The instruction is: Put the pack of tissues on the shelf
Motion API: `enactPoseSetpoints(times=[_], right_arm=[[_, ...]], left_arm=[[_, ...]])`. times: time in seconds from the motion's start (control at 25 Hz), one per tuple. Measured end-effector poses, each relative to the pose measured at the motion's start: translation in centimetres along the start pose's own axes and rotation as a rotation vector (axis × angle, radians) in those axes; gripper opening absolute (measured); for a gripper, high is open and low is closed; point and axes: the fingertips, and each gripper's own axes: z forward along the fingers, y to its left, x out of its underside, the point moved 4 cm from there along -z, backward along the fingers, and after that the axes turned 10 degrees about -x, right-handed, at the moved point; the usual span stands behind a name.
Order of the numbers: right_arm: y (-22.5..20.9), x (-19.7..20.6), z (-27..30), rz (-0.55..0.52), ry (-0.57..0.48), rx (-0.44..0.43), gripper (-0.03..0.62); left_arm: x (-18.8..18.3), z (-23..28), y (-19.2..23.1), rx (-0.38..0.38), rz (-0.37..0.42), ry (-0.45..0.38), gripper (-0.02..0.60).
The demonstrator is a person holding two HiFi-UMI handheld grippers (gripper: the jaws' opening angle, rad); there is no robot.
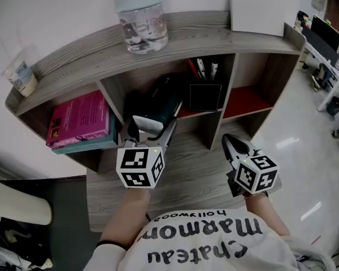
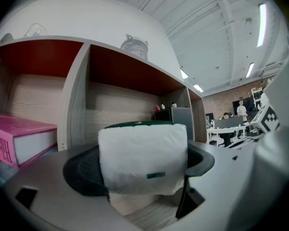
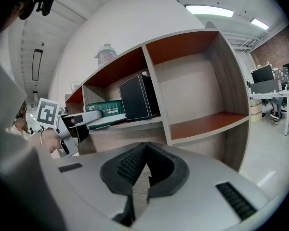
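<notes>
The pack of tissues [image 1: 160, 103] is dark green on top with a white end. Its far part reaches into the middle compartment of the wooden shelf [image 1: 85, 41]. My left gripper [image 1: 150, 127] is shut on the white end of the pack [image 2: 143, 158], which fills the space between the jaws of that gripper [image 2: 139, 166]. From the right gripper view the green pack [image 3: 103, 110] lies along the middle ledge beside a black box [image 3: 138, 96]. My right gripper [image 1: 233, 147] hangs over the desk before the right compartment. Its jaws [image 3: 143, 166] are shut on nothing.
Pink books [image 1: 79, 122] lie in the left compartment. A black box with pens [image 1: 205, 95] stands right of the pack. The right compartment has a red floor [image 1: 246, 101]. On top stand a glass jar [image 1: 141, 24], a plastic cup [image 1: 21, 75] and a white card [image 1: 257, 13].
</notes>
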Motion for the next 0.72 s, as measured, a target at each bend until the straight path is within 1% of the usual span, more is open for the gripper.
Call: enactPoseSetpoints(times=[0.4,0.72], right_arm=[[-1.0,0.2,0.1,0.023,-0.003,0.014,0.008],[-1.0,0.3,0.6,0.034,0.004,0.005,0.008]], left_arm=[[0.1,1.1,-0.3,0.004,-0.002,-0.006,0.433],[0.1,1.6,-0.4,0.015,-0.007,-0.012,0.433]])
